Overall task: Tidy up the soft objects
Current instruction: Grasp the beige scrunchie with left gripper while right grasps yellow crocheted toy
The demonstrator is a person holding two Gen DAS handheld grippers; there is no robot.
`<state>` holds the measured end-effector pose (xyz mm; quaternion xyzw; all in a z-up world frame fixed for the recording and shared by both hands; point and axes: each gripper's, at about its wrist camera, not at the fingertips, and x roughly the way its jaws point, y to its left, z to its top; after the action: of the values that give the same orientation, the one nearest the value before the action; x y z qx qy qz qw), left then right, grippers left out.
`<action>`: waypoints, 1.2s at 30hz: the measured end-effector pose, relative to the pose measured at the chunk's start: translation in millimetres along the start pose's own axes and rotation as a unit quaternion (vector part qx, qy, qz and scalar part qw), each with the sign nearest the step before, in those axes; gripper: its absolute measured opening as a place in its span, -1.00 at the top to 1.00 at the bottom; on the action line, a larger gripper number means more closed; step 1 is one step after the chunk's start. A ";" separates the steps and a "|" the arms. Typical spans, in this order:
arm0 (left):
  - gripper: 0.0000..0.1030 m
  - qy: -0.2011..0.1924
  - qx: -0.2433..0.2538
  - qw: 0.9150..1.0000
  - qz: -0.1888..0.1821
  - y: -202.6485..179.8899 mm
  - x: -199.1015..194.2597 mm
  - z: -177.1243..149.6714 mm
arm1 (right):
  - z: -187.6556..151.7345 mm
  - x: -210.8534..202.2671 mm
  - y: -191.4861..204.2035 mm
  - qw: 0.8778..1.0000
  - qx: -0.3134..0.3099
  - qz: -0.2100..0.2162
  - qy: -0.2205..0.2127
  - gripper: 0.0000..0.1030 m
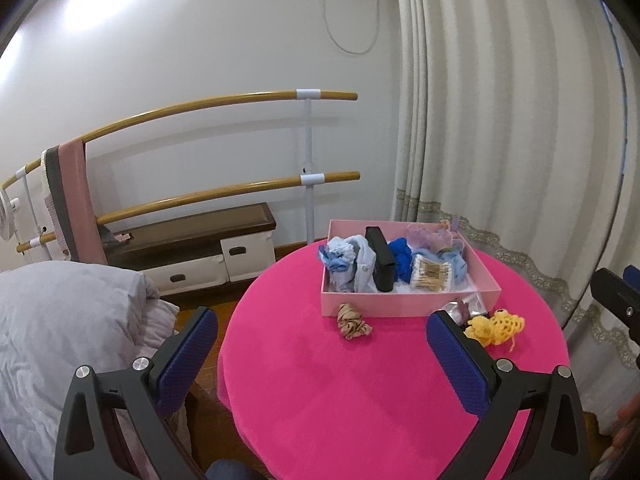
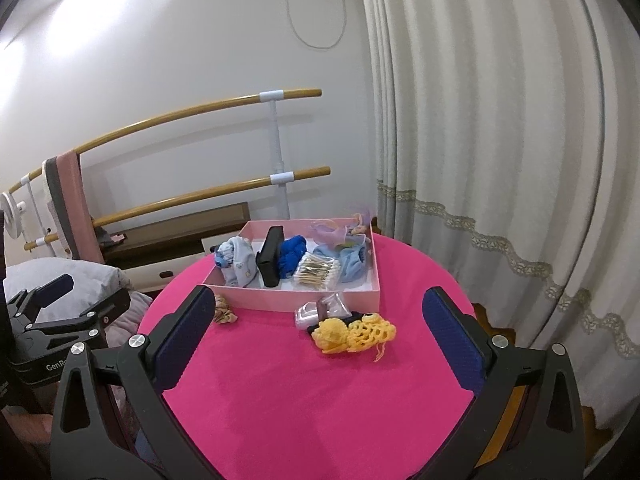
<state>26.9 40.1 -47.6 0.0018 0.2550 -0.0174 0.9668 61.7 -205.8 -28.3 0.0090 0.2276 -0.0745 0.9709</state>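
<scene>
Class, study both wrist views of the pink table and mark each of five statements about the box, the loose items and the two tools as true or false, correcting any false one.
1. The yellow crocheted piece lies inside the pink box. False: it lies on the pink tablecloth, in front of the box.
2. The black case stands in the box. True.
3. The left tool holds the tan scrunchie. False: its jaws are open and empty; the scrunchie lies on the cloth.
4. The packet of cotton swabs is in the box. True.
5. The right tool is shut. False: it is open.
</scene>
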 end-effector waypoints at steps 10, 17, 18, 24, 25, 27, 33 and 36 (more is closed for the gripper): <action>-1.00 -0.004 -0.011 1.000 0.001 5.3 -14.5 -4.3 | 1.0 -8.9 -1.2 1.000 -0.001 -0.003 -0.005 -1.00; -1.00 0.000 -0.011 1.000 0.002 5.8 -12.9 -4.9 | 2.1 -11.1 -5.9 1.000 0.002 -0.008 -0.003 -1.00; -1.00 0.002 -0.011 1.000 0.002 5.8 -11.5 -4.7 | 2.1 -10.7 -7.2 1.000 0.003 -0.009 -0.002 -1.00; -1.00 0.011 -0.011 1.000 0.001 3.0 -2.1 -4.4 | -0.1 -3.1 -12.9 1.000 0.006 -0.015 0.008 -1.00; -1.00 0.013 -0.010 1.000 0.001 2.7 0.1 -4.1 | -0.9 -1.5 -13.2 1.000 0.006 -0.015 0.010 -1.00; -1.00 0.017 -0.009 1.000 0.002 1.8 5.3 -5.3 | -3.6 4.1 -15.1 1.000 0.007 -0.016 0.017 -1.00; -1.00 0.039 -0.003 0.999 0.003 0.3 30.4 -8.8 | -15.3 27.4 -25.6 0.998 0.018 -0.019 0.049 -1.00; -1.00 0.051 -0.001 0.999 0.003 -0.6 45.9 -9.7 | -23.1 41.2 -30.9 0.997 0.025 -0.021 0.068 -1.00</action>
<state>62.0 38.1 -78.7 0.0030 0.3038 -0.0139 0.9526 83.3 -241.0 -66.7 0.0334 0.2917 -0.1001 0.9507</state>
